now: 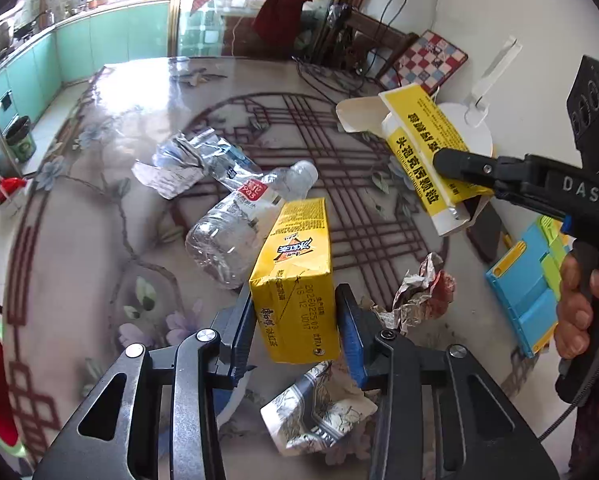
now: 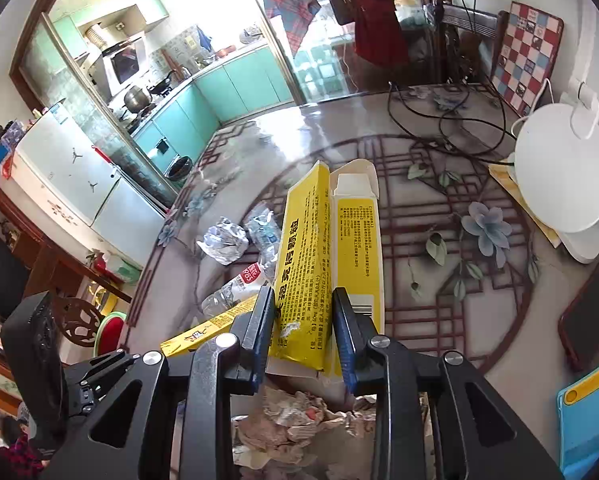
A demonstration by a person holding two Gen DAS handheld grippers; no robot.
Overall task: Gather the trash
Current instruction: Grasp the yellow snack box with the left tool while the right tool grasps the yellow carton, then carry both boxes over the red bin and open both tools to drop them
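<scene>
Grippers, two: left gripper (image 1: 295, 320) clamps one yellow drink carton (image 1: 295, 280); right gripper (image 2: 303, 332) pinches one flattened yellow box (image 2: 311, 256). Plastic bottles (image 1: 239, 232) on table (image 1: 99, 220), apparently two.

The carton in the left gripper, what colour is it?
Yellow drink carton, with black print, best in the left wrist view.

Bottle (image 1: 235, 236) on table (image 1: 111, 240), crumpled wrapper (image 1: 187, 160) behind it

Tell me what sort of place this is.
Most likely a home's dining area opening onto a kitchen: a table with a flower-patterned cover, teal kitchen cabinets with pots on the counter, and a fridge by the doorway.
</scene>
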